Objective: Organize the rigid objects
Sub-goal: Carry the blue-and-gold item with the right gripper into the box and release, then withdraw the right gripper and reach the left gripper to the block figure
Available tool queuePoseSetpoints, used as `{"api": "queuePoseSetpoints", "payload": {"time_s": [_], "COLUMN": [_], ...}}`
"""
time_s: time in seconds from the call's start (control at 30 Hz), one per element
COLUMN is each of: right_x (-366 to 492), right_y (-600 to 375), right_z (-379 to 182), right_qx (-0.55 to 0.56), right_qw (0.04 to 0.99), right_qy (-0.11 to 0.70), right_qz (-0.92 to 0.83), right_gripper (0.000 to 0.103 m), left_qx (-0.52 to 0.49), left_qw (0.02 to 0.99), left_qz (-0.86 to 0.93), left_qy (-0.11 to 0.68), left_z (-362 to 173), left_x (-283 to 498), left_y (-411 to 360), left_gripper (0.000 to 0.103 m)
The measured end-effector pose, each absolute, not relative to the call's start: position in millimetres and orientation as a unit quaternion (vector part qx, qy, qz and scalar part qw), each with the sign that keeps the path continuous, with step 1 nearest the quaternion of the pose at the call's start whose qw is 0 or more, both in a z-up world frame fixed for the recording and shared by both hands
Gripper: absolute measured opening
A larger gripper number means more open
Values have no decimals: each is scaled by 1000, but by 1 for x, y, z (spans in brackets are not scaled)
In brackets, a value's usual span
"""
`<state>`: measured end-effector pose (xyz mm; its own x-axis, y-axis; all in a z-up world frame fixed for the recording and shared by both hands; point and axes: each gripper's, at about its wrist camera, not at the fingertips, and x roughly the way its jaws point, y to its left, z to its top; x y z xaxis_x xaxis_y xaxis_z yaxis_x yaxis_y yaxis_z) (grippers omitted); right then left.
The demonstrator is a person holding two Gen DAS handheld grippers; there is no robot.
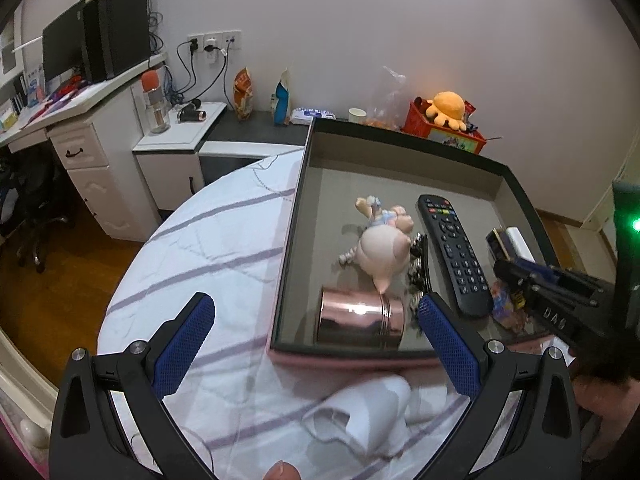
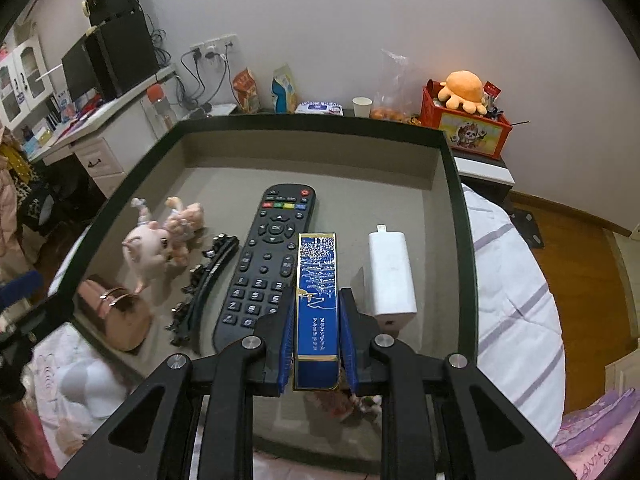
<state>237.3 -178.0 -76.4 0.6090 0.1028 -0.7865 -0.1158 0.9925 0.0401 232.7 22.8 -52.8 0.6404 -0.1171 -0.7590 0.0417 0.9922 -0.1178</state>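
The jaws of the right gripper point(image 2: 316, 344) are clenched on a slim blue box point(image 2: 317, 300), pads flat against its two long sides, so it rides lengthwise and level above the tray floor. The jaws of the left gripper point(image 1: 316, 344) stand released with nothing between them, hovering over the striped bed cover just outside the tray's near wall point(image 1: 348, 350).

Just below the right jaws, the blue box hangs over a gap between the black remote point(image 2: 264, 264) on its left and a white power bank point(image 2: 390, 276) on its right; both lie lengthwise, so that gap looks like the slot meant for the box, in a neat row.

Left of the remote lies a black hair clip point(image 2: 206, 284), then a pink tin point(image 2: 116, 312) on its side, close to the near wall and just ahead of the left jaws. Further in rests a pale toy pig point(image 2: 160, 240).

Beyond the tray's far wall point(image 2: 312, 124), a counter along the wall carries snack bags, a paper cup point(image 2: 362, 106) and a red crate point(image 2: 468, 128) with an orange plush on top.
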Motion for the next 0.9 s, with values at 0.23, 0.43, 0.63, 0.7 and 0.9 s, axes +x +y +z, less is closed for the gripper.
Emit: {"api": "queuePoseSetpoints", "payload": {"time_s": [0.23,0.43,0.63,0.7,0.9], "right_x": [237,220,193,183,144], "right_y": [-178,-177,-176,-179,-193], "right_z": [-77,-59,-44,-39,-31], "right_qx": [-10,-7,0,7,32], "right_qw": [901,913,920,923,928], "right_qy": [431,405,388,382,369], "right_qz": [52,49,46,40,34], "right_gripper": [44,80,85,85,85], "left_qx": [-47,-48,-49,-48,-41], "left_qw": [905,910,918,920,921], "left_qz": [-47,-48,-48,-49,-47], "left_qy": [419,408,391,386,385], "left_z": [-52,-40,-25,-20,-18], "left_x": [235,221,198,188,158], "left_y": [23,25,27,27,30], "left_gripper": [103,103,103,103,103]}}
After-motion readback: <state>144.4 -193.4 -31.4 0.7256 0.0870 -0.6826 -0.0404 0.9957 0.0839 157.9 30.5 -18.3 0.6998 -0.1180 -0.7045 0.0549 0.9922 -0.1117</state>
